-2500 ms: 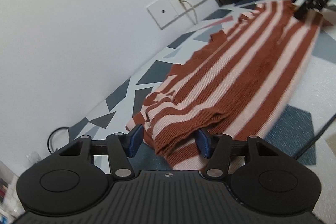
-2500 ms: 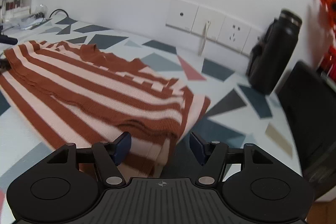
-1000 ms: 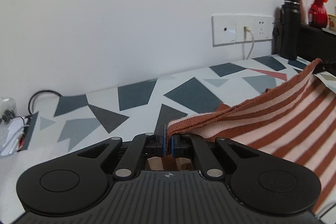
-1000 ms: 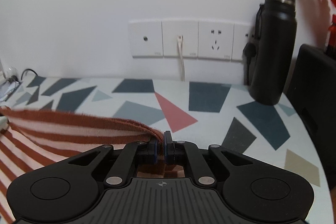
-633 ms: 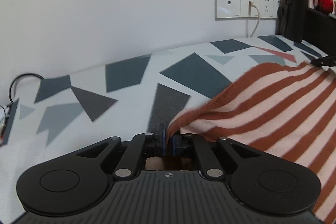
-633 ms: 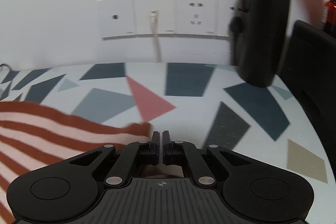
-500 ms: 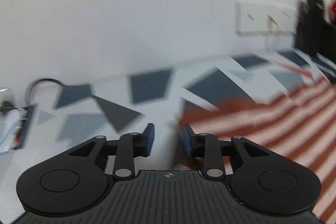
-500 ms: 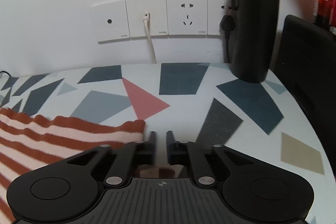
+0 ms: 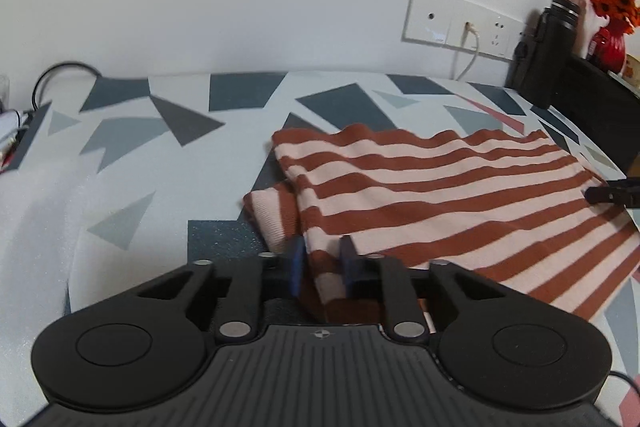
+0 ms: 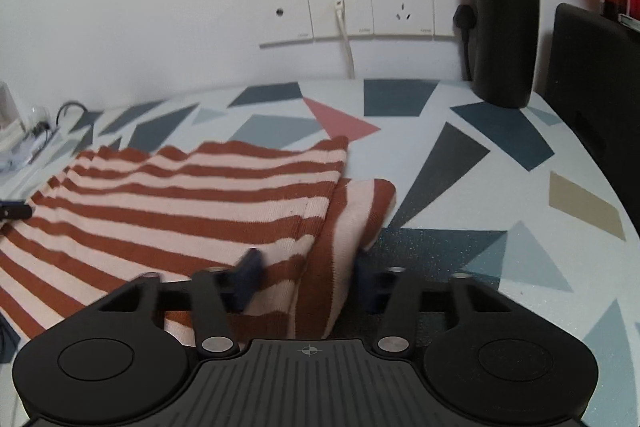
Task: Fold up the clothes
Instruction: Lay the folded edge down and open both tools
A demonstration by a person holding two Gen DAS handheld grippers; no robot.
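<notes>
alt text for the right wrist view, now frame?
The right gripper, open, straddles the near corner of a folded rust-and-pink striped sweater lying on a table with a geometric-pattern cover. Behind, a black bottle stands beside white wall sockets.

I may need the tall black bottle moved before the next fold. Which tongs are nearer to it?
Right. The right tongs sit at the striped knit garment's end nearest the tall black bottle; the left tongs are at the opposite end, with the garment's whole length between.
</notes>
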